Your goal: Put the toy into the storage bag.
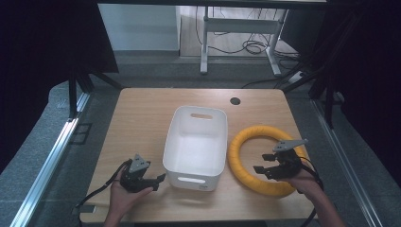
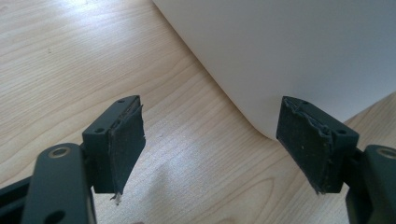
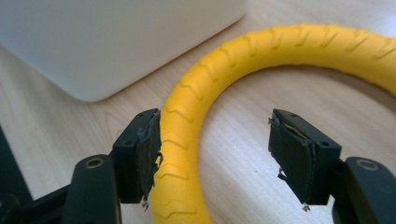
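Item list, L to R, all places rel. to the white bin (image 1: 196, 146), which sits approx. mid-table on the wooden table (image 1: 142, 113), long axis running away from the person, a handle slot at its far end & one at its near end. 1) Left gripper (image 1: 161, 178): held in the person's left hand (image 1: 124, 196) just off the bin's near-left corner, black body w/ grey three-cornered plate on top, cable trailing off toward the table's near-left edge. Jaws spread wide, nothing betw. them; in the left gripper view the pads (image 2: 126, 144) frame bare wood, w/ the bin's rounded corner (image 2: 289, 56) just beyond, nearer the right-hand pad; not touching the bin. 2) Bin itself: white plastic, rounded corners. 3) Yellow ring (image 1: 265, 161): large ribbed hoop lying flat on the table just right of the bin, its left arc close beside the bin's right wall; contact w/ the bin can't be told. 4) Right gripper (image 1: 261, 164): held in the person's right hand (image 1: 307, 182) over the ring's near-right part, pointing toward the bin. Jaws parted, astride the ring's tube (image 3: 187, 140): one pad lies against or v. close to the tube's outer side, the other stands well clear inside the hoop, so no pinch.
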The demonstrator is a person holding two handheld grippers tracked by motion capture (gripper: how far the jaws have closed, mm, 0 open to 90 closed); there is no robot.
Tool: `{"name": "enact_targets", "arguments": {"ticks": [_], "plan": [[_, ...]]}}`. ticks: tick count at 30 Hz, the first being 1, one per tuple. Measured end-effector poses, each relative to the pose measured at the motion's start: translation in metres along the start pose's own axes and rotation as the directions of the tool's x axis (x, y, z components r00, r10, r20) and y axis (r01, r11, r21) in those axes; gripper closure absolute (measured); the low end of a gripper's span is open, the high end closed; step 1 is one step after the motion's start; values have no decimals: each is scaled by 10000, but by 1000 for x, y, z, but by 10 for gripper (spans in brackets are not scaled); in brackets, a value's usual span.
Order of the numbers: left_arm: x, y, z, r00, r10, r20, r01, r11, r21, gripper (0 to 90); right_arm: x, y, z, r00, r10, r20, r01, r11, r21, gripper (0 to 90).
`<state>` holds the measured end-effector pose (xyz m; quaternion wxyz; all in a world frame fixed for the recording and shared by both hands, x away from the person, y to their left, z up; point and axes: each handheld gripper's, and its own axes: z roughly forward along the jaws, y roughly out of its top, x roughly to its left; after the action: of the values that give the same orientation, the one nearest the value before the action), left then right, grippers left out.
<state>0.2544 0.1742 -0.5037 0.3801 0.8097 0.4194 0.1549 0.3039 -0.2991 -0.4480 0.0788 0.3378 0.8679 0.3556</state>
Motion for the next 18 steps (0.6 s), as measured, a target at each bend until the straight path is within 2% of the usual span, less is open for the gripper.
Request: {"name": "enact_targets", "arguments": {"ticks": [1, 3, 7, 8, 9, 11, 12, 13, 15, 16, 17, 18], "plan": [[0, 0, 1, 10000, 1, -17, -1, 10000, 53, 235, 2, 3, 4, 9999, -62, -136, 67, 9993, 376, 364], [-1, 0, 2, 10000, -9, -31, 9, 10000, 94, 235, 5, 6, 8, 9997, -158, -182, 170, 9973, 715, 370], [-1, 0, 2, 10000, -1, -27, 2, 9999, 101, 235, 11, 13, 16, 9988, -303, -387, 352, 9905, 1326, 374], [-1, 0, 2, 10000, -1, -27, 2, 9999, 101, 234, 11, 13, 16, 9988, -303, -387, 352, 9905, 1326, 374], [0, 0, 1, 10000, 16, 8, -16, 10000, 58, 234, 14, 16, 20, 9980, -292, -559, 380, 9858, 1636, 380], [0, 0, 1, 10000, 5, 65, -5, 10000, 74, 234, 17, 18, 24, 9975, -396, -587, 505, 9790, 1975, 381], [0, 0, 1, 10000, 5, 65, -5, 10000, 74, 234, 17, 18, 24, 9975, -396, -587, 505, 9790, 1975, 381], [-1, 0, 2, 9999, 13, 105, -14, 9999, 110, 234, 19, 20, 29, 9964, -501, -688, 651, 9691, 2378, 381], [-1, -1, 3, 9999, 28, 123, -30, 9998, 175, 234, 21, 22, 35, 9949, -642, -776, 835, 9565, 2795, 381], [-1, -1, 3, 9999, 28, 123, -30, 9998, 175, 234, 21, 22, 35, 9949, -642, -776, 835, 9565, 2795, 381], [-1, -1, 3, 9999, 29, 135, -32, 9998, 185, 234, 22, 22, 37, 9941, -718, -817, 928, 9516, 2928, 381], [-1, -1, 3, 9999, 26, 141, -29, 9998, 183, 234, 24, 22, 40, 9933, -838, -799, 1051, 9422, 3180, 379]]}}
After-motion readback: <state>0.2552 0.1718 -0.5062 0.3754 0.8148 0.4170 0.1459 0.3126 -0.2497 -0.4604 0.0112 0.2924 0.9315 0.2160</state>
